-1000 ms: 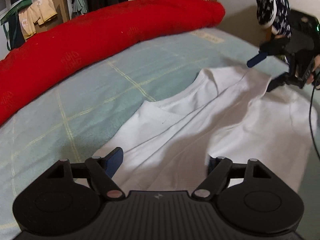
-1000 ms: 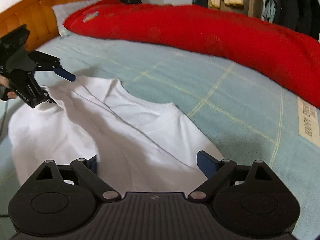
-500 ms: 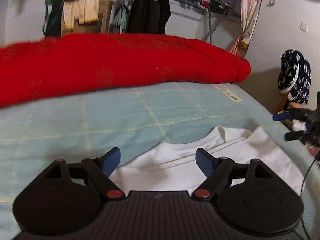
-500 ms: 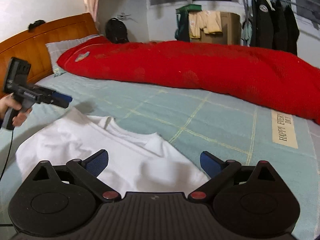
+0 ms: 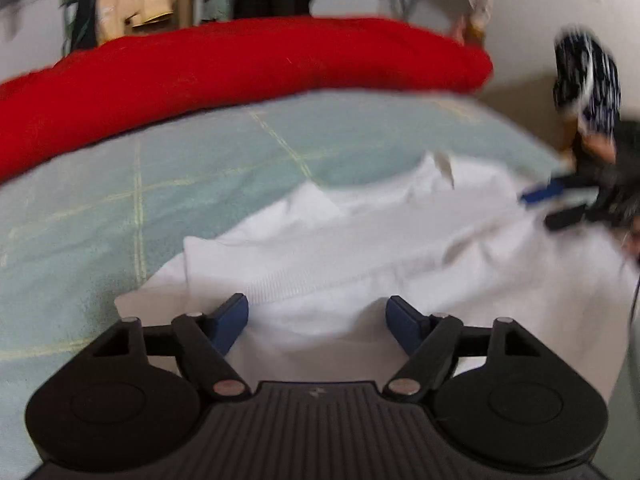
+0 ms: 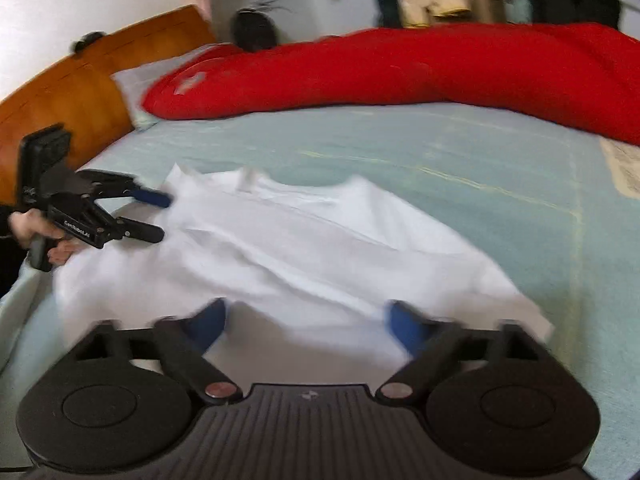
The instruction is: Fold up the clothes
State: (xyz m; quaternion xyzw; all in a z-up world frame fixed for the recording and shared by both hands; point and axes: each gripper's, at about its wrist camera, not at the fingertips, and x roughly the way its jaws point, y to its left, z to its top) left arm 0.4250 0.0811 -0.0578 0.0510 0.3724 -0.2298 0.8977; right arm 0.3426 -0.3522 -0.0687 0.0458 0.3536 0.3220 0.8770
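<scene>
You're lining up a fold on the white T-shirt (image 5: 360,248): left gripper (image 5: 316,320) spread, right gripper (image 6: 306,322) just narrowing, both empty over its near edge; next, pinch the cloth.

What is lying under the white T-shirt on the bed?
The white T-shirt lies on a pale green bedspread with thin yellow lines, which shows all around it. Whatever sits directly beneath the shirt's middle is covered by the cloth and cannot be seen.

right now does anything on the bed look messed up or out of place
Only the white t-shirt: it lies rumpled on the pale blue sheet, with creases across it and its near edge bunched. Nothing looks spilled or damaged, though both views are blurred.
</scene>
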